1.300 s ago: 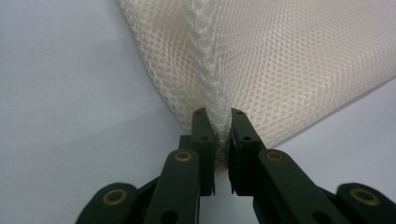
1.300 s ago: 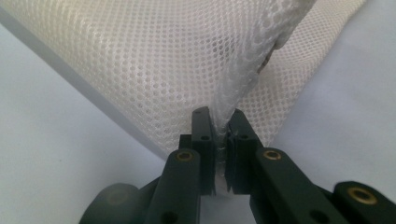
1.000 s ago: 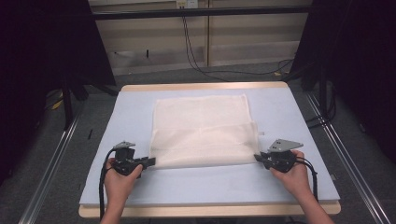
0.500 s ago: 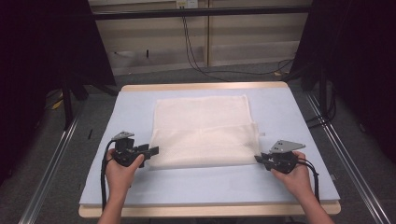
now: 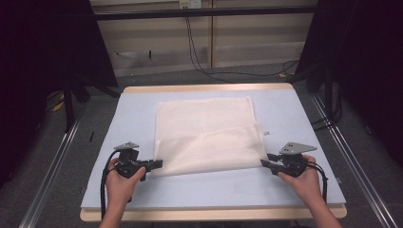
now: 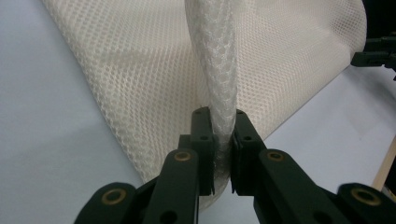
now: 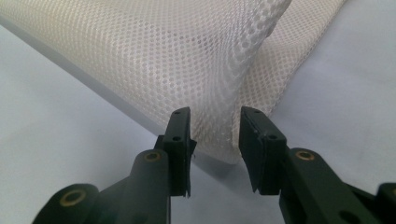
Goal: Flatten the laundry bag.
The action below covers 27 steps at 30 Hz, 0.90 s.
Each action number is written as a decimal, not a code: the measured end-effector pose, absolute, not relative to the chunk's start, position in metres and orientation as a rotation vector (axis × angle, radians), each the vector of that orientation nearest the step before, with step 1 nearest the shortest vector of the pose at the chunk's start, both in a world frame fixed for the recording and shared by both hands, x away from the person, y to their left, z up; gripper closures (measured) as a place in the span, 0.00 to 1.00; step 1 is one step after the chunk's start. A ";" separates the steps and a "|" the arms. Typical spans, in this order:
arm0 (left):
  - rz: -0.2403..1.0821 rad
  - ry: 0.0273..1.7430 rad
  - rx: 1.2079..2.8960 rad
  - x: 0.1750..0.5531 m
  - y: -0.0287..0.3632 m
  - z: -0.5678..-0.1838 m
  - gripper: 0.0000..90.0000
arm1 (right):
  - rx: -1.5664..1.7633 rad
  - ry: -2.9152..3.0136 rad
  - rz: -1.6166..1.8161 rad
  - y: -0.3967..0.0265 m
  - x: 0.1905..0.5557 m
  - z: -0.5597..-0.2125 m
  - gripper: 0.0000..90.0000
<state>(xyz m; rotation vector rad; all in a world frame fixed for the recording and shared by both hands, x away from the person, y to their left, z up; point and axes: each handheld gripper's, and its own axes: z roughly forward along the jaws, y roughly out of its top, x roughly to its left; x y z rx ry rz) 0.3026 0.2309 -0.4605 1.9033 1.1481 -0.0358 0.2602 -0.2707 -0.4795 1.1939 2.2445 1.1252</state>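
— On the pale blue table top [image 5: 119,142] a cream mesh cloth [image 5: 204,128] lies folded, its near edge towards the person. Where are the grippers?

— At the cloth's two near corners. The left gripper [image 5: 154,164] has the near-left corner: in the left gripper view its jaws have just been closing and now pinch a raised ridge of the mesh cloth [image 6: 219,70] between the pads, with little gap left.

— And the other one?

— The right gripper [image 5: 263,163] sits at the near-right corner. In the right gripper view its jaws have just been opening; they stand apart, and the folded corner of the mesh cloth [image 7: 187,60] lies between them, with a clear gap on either side of the fabric, so nothing is clamped.

— Is the cloth flat?

— Mostly; the near layer is slightly rumpled.
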 end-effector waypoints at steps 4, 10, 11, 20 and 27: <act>-0.035 1.139 1.927 0.300 0.229 -0.460 0.92 | 1.226 2.185 1.207 -0.273 0.267 -0.472 0.63; -0.028 1.142 1.935 0.301 0.230 -0.460 0.92 | 1.280 2.134 1.234 -0.269 0.286 -0.464 0.55; -0.031 1.141 1.934 0.301 0.229 -0.460 0.92 | 1.293 2.128 1.260 -0.267 0.290 -0.463 0.55; 0.017 1.145 1.942 0.297 0.232 -0.458 0.92 | 1.090 2.168 1.264 -0.275 0.276 -0.452 0.95; -0.002 1.141 1.942 0.286 0.232 -0.458 0.92 | 0.998 2.241 1.321 -0.295 0.243 -0.469 0.94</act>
